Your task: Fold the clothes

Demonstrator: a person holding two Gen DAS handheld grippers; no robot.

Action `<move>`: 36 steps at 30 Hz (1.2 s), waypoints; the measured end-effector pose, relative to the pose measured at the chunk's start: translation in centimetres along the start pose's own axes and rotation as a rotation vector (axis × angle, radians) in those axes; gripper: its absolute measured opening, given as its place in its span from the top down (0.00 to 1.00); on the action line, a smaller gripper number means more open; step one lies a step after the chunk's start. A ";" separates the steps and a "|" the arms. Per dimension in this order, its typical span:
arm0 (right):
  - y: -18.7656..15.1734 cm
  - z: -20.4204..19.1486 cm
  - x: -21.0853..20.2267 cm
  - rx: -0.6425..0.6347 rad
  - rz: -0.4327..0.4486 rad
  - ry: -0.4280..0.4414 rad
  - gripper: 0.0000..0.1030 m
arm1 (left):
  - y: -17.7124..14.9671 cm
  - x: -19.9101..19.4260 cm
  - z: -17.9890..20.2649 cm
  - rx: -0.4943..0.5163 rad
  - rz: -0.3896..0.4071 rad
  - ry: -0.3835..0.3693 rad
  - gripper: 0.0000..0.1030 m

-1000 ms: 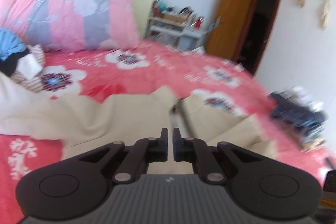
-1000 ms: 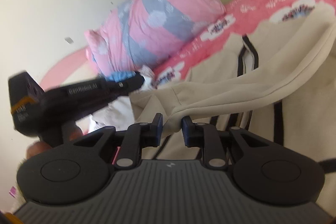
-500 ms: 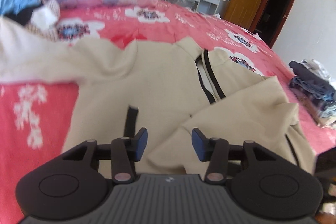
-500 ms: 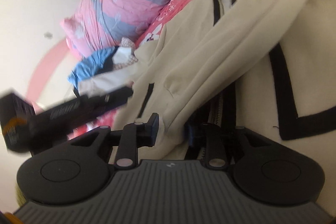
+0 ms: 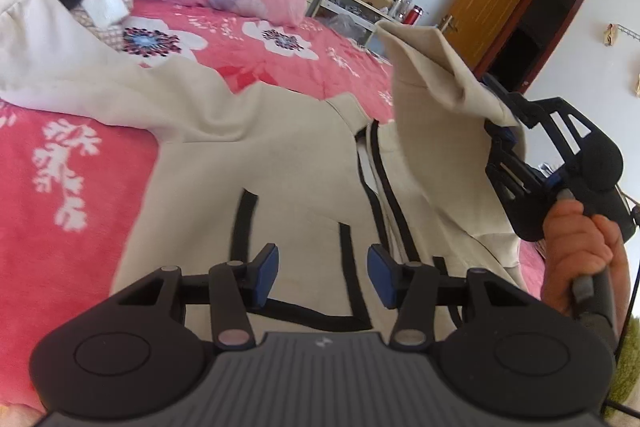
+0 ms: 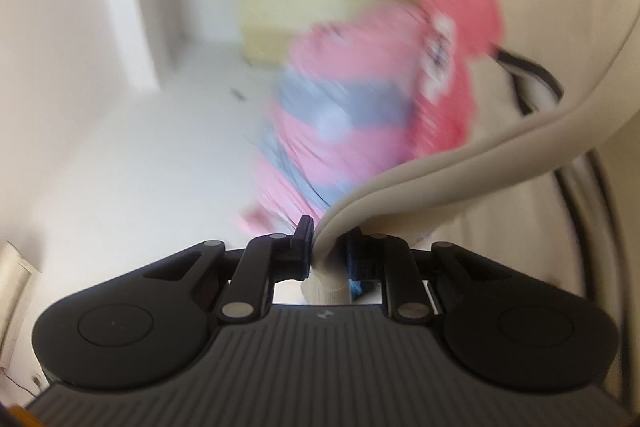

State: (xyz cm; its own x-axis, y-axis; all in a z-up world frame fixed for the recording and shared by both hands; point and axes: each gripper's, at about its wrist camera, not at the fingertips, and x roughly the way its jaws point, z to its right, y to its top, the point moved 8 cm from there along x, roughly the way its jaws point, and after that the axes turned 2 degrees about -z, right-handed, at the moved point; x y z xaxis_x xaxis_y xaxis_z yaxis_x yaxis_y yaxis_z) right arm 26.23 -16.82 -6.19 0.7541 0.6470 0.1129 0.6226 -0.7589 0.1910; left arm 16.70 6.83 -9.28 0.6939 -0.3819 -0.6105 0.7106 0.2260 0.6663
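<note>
From the left wrist, the cream jacket (image 5: 280, 163) lies flat on the pink flowered bed (image 5: 80, 179), one sleeve reaching to the bed's far left edge. The left gripper (image 5: 323, 273) hangs over it, jaws apart, holding nothing. The right gripper (image 5: 500, 131) lifts the other sleeve, its tips hidden by cloth. From the right wrist, all is blurry. The right gripper (image 6: 328, 251) is closing on a thick cream fold.

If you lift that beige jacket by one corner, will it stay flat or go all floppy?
Probably floppy: the sleeve pinched in the closing right gripper already droops and creases. The beige jacket likely drags along the bed rather than lifting whole.
</note>
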 end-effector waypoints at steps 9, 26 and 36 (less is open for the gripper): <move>-8.9 11.8 5.0 0.046 -0.255 -0.331 0.82 | -0.1 -1.1 -2.7 -0.035 0.000 0.058 0.51; -6.0 7.2 -5.4 0.062 -0.265 -0.260 0.44 | 1.8 2.5 -0.1 0.041 -0.003 0.104 0.50; 0.0 3.7 -16.3 -0.501 -0.147 -0.632 0.44 | -2.0 9.7 7.8 0.854 -0.016 0.359 0.37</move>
State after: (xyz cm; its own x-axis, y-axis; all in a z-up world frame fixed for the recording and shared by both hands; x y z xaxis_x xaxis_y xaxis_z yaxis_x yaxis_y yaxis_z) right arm 14.77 -27.66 -11.66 0.7406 0.4600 -0.4899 0.6700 -0.4494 0.5909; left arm 21.15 -4.29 -13.21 0.7805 -0.0462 -0.6234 0.4924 -0.5689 0.6587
